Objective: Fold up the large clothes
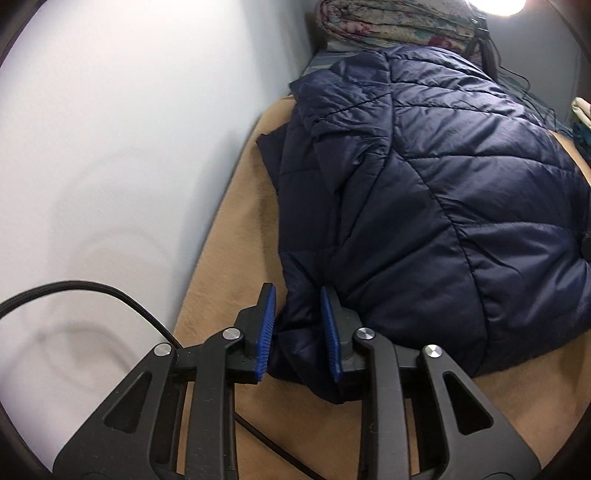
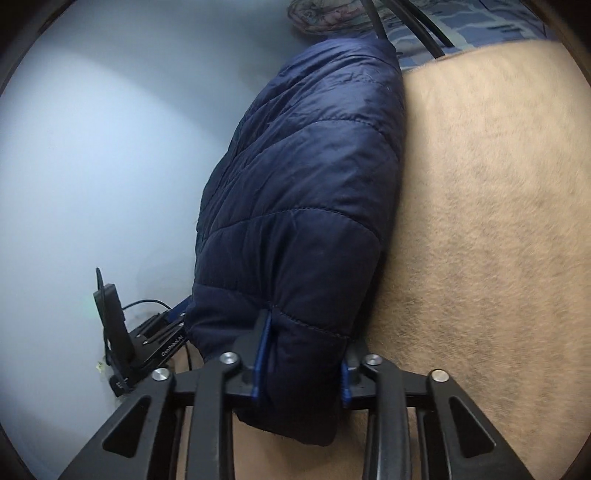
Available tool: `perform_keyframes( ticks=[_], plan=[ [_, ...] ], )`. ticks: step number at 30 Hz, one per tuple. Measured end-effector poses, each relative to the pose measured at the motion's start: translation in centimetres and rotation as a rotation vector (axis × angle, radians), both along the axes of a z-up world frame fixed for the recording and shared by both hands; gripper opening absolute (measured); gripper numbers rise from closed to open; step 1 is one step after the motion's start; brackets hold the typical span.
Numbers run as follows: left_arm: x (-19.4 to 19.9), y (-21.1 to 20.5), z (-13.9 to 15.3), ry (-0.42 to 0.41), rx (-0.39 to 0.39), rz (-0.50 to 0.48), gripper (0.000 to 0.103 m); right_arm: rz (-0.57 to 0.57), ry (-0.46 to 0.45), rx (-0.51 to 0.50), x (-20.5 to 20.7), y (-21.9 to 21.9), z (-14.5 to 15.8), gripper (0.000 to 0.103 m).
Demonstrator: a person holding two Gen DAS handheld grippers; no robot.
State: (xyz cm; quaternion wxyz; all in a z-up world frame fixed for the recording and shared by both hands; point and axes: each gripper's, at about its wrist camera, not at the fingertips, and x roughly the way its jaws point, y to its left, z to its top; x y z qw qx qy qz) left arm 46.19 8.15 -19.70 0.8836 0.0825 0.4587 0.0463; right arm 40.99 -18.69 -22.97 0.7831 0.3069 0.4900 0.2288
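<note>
Two grippers pinch the same navy quilted jacket [image 1: 424,192] — the left gripper [image 1: 298,314] clamps its blue pads on a bunched corner at the near edge, the right gripper [image 2: 304,354] squeezes a thick folded end. Beyond them the jacket lies on a tan blanket [image 2: 480,203], with a folded floral quilt [image 1: 391,22] farthest off — beside the pale wall [image 1: 129,129].

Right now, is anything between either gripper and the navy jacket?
Nothing visible. The left gripper has a fold of the jacket between its pads, and the right gripper is clamped on a thick padded bundle of it, both on the tan blanket.
</note>
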Motion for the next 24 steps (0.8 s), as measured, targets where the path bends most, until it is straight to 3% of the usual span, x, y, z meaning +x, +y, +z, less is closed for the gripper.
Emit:
perform_keyframes(
  ticks=[10,21,24],
  plan=[
    [-4.4,-2.6,1.9,0.042,-0.069,-0.096,0.022,0.037,0.019,-0.128,-2.9,-1.3,4.0,0.022],
    [-13.0,-11.0,2.2,0.096,-0.118,-0.329,0.021,0.037,0.071,-0.236,-12.7,-7.9,6.1,0.022],
    [-14.2,-12.7,1.9,0.089,-0.087,-0.377,0.021,0.033,0.088,-0.268,-15.4,-9.4,6.1,0.022]
  ],
)
